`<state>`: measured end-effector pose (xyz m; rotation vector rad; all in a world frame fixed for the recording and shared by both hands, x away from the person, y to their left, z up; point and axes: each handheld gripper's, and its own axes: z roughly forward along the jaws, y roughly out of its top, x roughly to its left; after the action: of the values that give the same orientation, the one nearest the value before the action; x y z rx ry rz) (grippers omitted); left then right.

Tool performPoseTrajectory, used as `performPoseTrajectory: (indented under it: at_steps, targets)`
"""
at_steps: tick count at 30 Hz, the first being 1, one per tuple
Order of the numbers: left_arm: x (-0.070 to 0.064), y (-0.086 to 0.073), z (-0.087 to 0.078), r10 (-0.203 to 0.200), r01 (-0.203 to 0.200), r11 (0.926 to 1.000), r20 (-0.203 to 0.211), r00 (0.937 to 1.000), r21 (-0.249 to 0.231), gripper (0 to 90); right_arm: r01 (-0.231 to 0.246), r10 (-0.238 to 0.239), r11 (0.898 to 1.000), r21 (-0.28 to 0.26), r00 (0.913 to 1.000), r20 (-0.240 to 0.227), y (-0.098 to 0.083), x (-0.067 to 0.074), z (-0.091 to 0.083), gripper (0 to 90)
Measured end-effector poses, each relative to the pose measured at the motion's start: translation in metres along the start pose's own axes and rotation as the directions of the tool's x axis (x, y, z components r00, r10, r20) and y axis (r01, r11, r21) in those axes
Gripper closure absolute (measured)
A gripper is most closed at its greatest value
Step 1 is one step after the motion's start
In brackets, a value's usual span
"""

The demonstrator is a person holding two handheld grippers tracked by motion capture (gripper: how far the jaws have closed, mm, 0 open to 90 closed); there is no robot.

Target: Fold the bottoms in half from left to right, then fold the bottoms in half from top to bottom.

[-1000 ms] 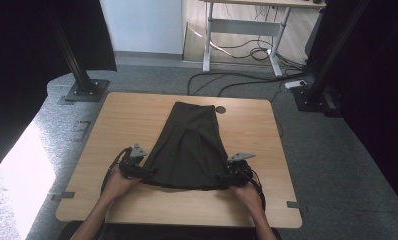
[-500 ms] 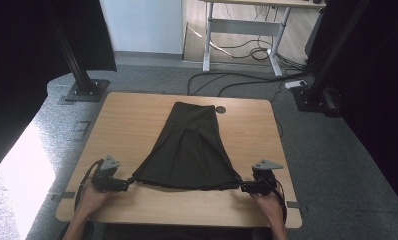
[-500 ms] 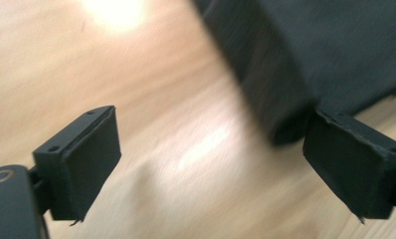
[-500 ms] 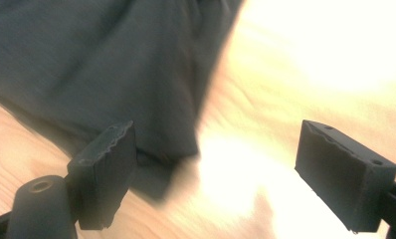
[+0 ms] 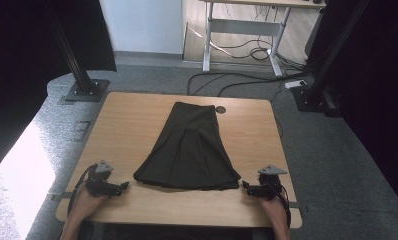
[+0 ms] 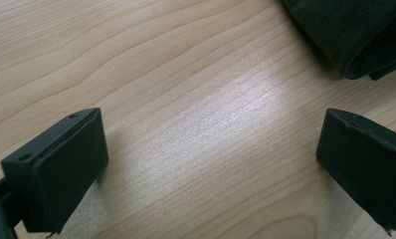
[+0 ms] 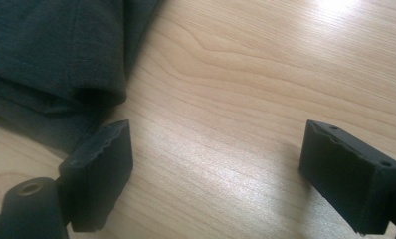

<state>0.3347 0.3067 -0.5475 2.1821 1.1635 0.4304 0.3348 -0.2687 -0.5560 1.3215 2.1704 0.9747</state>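
A dark skirt [image 5: 189, 150] lies flat in the middle of the wooden table [image 5: 132, 125], waist away from me and hem spread wide towards me. My left gripper [image 5: 124, 186] rests just left of the hem's left corner, clear of the cloth. Its jaws have just been opening and stand open over bare wood [image 6: 211, 164], with the skirt's corner [image 6: 355, 30] farther off. My right gripper [image 5: 245, 187] sits just right of the hem's other corner. Its jaws have also just been opening and are open on nothing [image 7: 216, 174], the skirt's edge [image 7: 51, 55] beside one pad.
A small round cable hole [image 5: 221, 109] sits by the skirt's waist near the far edge. Black stand bases [image 5: 84, 91] [image 5: 312, 97] stand on the carpet behind the table corners. Cables [image 5: 247, 75] trail under a desk farther back.
Both grippers were at the hem's corners a second ago. They moved apart sideways, the hem spread wider, and both now sit off the cloth with wider jaws.
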Motion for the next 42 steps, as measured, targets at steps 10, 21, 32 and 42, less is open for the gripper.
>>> performPoseTrajectory:
  at_steps: [10, 21, 32, 42]
  targets:
    - [-0.001, 0.0, 0.0, -0.011, 0.011, 0.9999, -0.01, 0.9999, 0.0, 0.0, -0.008, 0.008, 1.0, 0.003, 0.9999, 0.008, 0.0, 0.0, 0.0, 11.3]
    - [-0.003, 0.0, -0.001, -0.036, 0.036, 0.9993, -0.032, 0.9988, 0.002, 0.0, -0.053, 0.053, 0.999, -0.002, 0.9986, -0.004, 0.0, -0.002, -0.003, 12.7]
    - [-0.001, 0.005, -0.01, -0.051, 0.048, 0.9978, -0.055, 0.9972, -0.045, 0.0, -0.026, 0.025, 0.999, 0.028, 0.998, 0.058, 0.029, -0.008, 0.017, 13.4]
    - [0.003, 0.006, -0.013, -0.057, 0.053, 0.9973, -0.064, 0.9963, -0.051, 0.0, 0.008, -0.009, 0.999, 0.035, 1.0, 0.004, 0.039, 0.02, 0.037, 14.8]
